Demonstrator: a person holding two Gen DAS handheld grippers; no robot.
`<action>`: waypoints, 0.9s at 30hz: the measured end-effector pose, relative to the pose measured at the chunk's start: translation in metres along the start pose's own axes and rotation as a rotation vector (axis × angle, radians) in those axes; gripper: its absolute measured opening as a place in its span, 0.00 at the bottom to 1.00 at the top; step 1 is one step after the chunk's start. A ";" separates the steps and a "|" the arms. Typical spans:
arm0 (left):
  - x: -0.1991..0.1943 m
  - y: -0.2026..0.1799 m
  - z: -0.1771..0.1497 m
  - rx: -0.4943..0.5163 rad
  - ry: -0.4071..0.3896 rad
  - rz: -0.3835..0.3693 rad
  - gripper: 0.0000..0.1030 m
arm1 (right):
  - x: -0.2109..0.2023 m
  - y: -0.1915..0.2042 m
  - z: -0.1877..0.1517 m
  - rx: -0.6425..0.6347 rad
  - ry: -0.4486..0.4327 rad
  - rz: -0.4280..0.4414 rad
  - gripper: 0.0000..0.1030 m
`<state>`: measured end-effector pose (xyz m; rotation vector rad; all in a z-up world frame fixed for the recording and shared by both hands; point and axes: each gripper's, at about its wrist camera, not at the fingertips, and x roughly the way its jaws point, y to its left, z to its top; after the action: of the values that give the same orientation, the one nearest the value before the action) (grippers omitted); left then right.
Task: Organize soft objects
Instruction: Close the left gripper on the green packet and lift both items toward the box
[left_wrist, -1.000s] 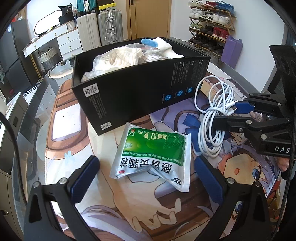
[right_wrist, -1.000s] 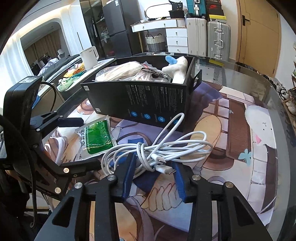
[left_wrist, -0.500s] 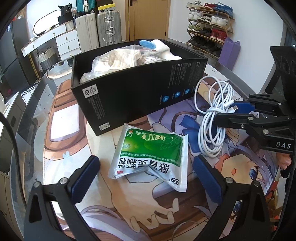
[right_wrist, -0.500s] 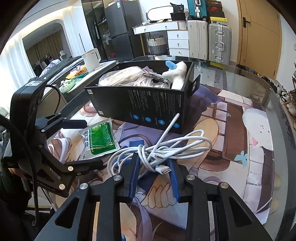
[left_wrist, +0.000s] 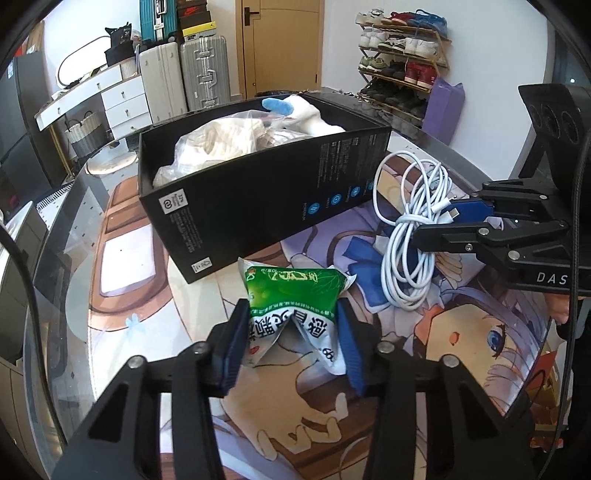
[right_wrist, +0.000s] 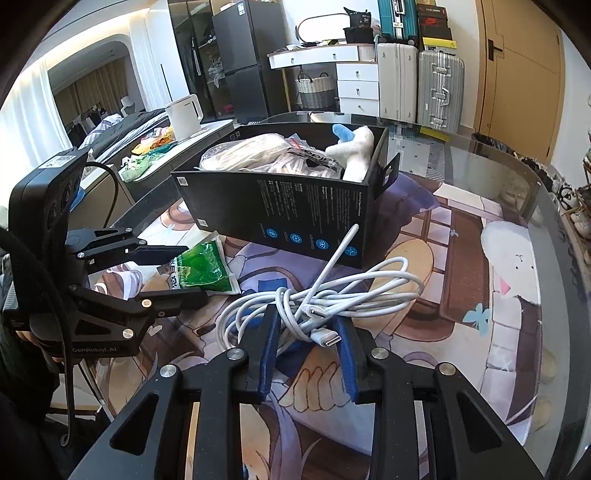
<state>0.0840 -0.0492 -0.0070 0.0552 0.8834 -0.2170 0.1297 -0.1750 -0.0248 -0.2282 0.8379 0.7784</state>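
The box (left_wrist: 258, 206) hid its contents' lower parts. The left gripper (left_wrist: 291, 332), closing, buckled the green packet (left_wrist: 291, 291); the right gripper (right_wrist: 306, 332) clamped the white cable (right_wrist: 332, 291) mid-table.

the right tool (left_wrist: 456, 221) carries the white letters "das" on its black body, cut off at the edge of the left wrist view. the left tool (right_wrist: 184, 275) bears "genrobot.ai" in pale letters along its lower body. the green and white sachet (left_wrist: 291, 306) shows large dark chinese characters, seen upside down, and the digits "999" near one lower corner; small print on its green panel is too fine to read. the black box (left_wrist: 258, 206) has columns of small white print, round blue icons with tiny captions, a code sticker and a circular logo on its end, none of it legible.
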 end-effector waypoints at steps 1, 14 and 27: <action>-0.001 0.001 0.000 -0.004 -0.001 -0.008 0.41 | -0.001 0.000 0.001 -0.003 -0.002 -0.002 0.27; -0.033 0.008 0.007 -0.029 -0.099 -0.029 0.40 | -0.023 -0.002 0.004 -0.002 -0.057 -0.005 0.27; -0.071 0.032 0.019 -0.127 -0.208 -0.031 0.40 | -0.057 0.003 0.013 0.009 -0.151 -0.024 0.27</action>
<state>0.0616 -0.0090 0.0586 -0.0980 0.6890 -0.1919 0.1112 -0.1963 0.0261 -0.1689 0.6951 0.7597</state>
